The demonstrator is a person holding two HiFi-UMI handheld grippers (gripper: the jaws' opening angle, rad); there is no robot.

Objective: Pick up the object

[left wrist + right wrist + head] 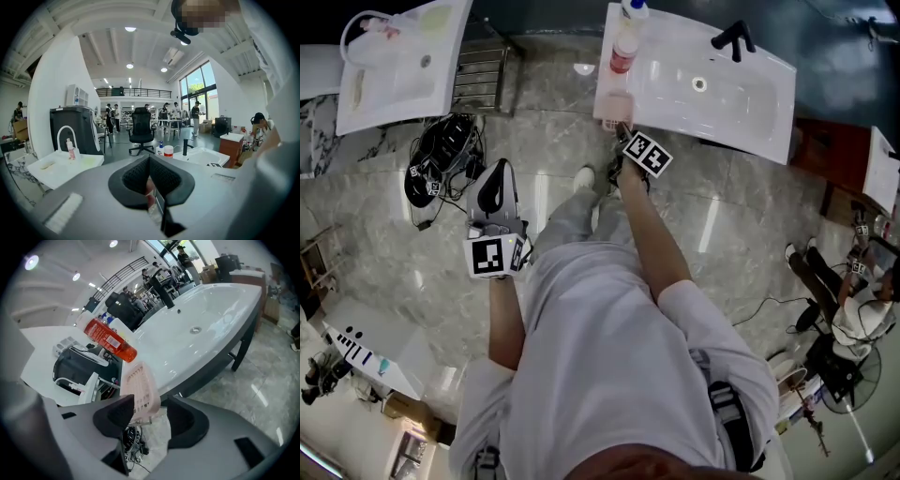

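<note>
Pink slotted tray: between spread jaws of my right hand-held gripper, pads not clamped on it; at near corner edge of white basin. Red bottle just behind tray. My left hand-held gripper: jaws pressed together.

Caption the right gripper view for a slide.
Open hand-held gripper straddles pink tray at sink edge, red bottle beyond.

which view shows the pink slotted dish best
The right gripper view: the pink slotted dish is close up, slots plain. The head view shows only a small pale patch; the left gripper view does not show it.
</note>
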